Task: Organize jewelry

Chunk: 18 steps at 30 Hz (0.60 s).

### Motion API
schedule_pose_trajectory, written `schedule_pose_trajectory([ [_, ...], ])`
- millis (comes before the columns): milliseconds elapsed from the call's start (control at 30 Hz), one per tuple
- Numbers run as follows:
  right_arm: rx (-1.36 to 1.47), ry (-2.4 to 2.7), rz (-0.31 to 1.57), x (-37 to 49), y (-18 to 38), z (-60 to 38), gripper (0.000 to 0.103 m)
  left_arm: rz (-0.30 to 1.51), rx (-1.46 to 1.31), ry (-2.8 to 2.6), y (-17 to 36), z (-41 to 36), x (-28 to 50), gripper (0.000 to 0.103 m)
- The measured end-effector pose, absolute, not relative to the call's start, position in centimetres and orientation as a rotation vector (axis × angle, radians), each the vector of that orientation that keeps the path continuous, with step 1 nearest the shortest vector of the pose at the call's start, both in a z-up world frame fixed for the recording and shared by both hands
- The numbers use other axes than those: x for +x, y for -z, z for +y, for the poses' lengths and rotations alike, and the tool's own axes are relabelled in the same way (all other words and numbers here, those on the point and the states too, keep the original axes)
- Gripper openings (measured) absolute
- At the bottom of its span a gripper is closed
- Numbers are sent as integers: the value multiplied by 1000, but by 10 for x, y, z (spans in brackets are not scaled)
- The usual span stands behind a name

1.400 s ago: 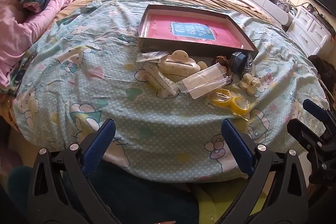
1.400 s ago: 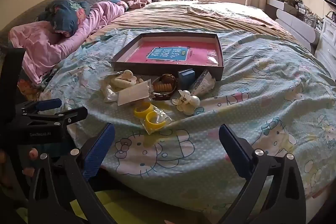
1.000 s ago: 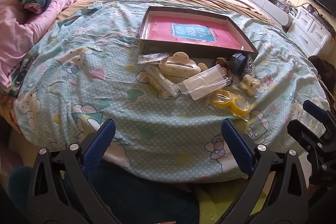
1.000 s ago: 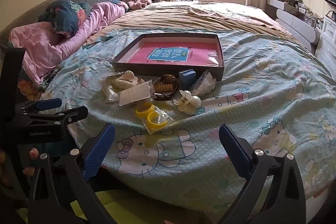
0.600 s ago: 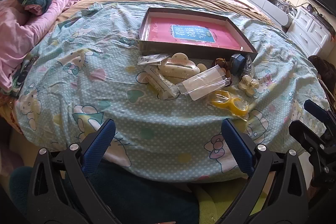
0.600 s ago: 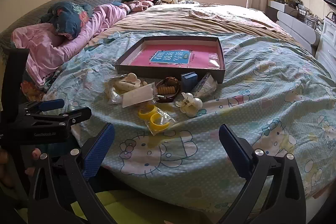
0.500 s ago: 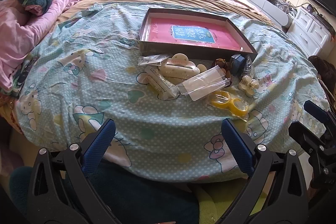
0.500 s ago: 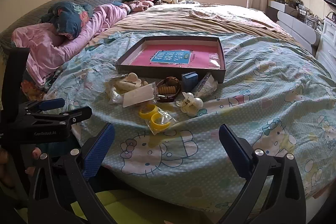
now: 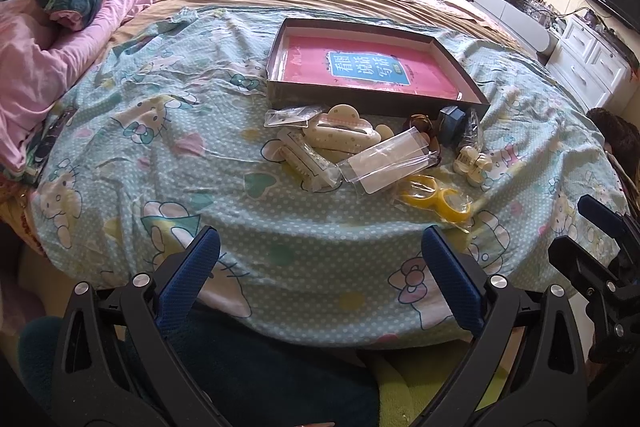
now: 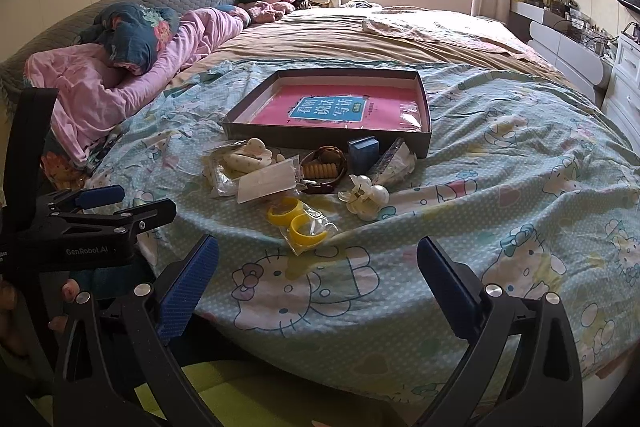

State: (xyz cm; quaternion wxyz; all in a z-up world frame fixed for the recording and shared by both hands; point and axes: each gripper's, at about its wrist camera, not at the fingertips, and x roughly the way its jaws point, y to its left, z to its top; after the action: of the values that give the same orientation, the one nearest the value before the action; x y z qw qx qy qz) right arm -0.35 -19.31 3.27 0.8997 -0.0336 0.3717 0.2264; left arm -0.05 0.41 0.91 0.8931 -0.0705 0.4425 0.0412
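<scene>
Claws: left claw (image 9: 320, 267) and right claw (image 10: 316, 267) gape wide, empty.
Progress: jewelry pile (image 10: 296, 179) mid-frame, box (image 10: 424, 139) unfilled; nothing sorted.

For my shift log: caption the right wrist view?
Open right gripper faces bagged yellow bangles and a shallow box on the bed.

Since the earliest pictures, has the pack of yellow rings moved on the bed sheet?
No. The yellow rings pack lies in the same spot, just in front of the clear flat packet and left of the pearl clip; only the camera shifted slightly.
</scene>
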Motion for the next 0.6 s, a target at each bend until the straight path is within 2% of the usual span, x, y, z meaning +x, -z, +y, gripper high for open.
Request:
schedule_pose_trajectory([
  [600,-67,-474,767,-7,-34,-191,99,911,-145,-87,-11,3,-4,94],
])
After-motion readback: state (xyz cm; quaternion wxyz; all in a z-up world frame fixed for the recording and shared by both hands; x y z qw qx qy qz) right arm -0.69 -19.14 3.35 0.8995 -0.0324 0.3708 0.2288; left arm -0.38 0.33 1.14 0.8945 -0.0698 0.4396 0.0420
